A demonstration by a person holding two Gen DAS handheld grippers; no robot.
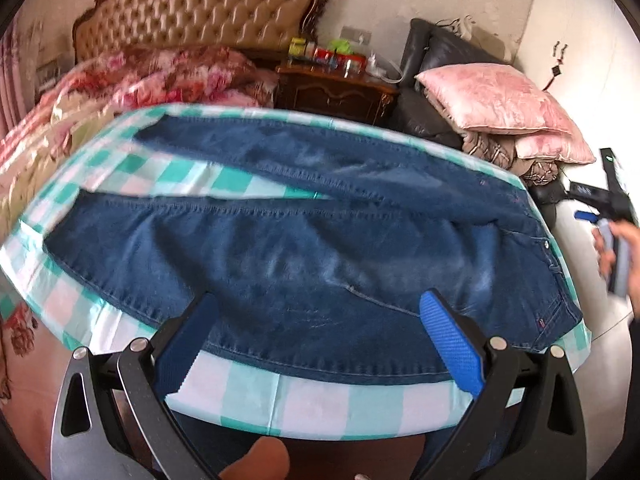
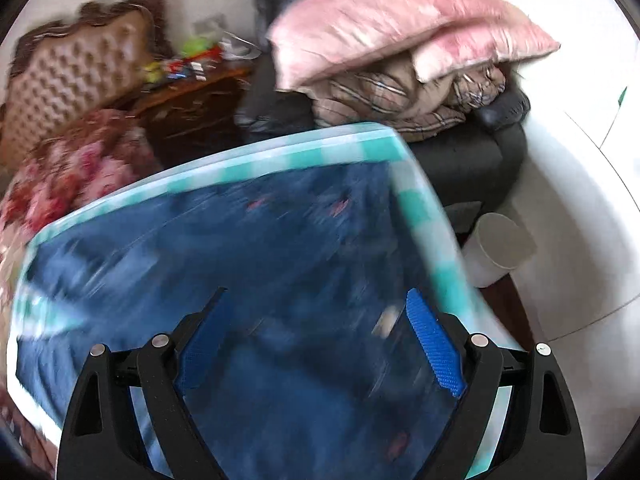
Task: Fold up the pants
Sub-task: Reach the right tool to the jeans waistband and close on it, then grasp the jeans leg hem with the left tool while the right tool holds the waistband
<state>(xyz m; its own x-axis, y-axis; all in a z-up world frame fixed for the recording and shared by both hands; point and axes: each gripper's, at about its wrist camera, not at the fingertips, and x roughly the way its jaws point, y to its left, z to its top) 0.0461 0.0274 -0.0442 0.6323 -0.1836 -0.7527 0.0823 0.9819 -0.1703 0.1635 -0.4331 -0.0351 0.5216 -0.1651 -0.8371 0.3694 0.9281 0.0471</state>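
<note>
Both jaws are spread wide: left hand-held gripper (image 1: 316, 334) and right hand-held gripper (image 2: 320, 344) grasp nothing above unfolded jeans (image 1: 304, 240). Folding seems unstarted; a leg hem must be gripped next.

Black tongs (image 1: 320, 320), ribbed blue pads (image 1: 448, 340).

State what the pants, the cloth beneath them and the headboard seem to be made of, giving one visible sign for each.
Pants: blue denim, judging by the faded patches and pale stitched seams.
Checked cloth: thin and smooth, teal and white; woven fabric or plastic sheet, hard to tell.
Headboard: tan leather or imitation leather, button-tufted with a slight sheen, in a dark carved frame, probably wood.
</note>
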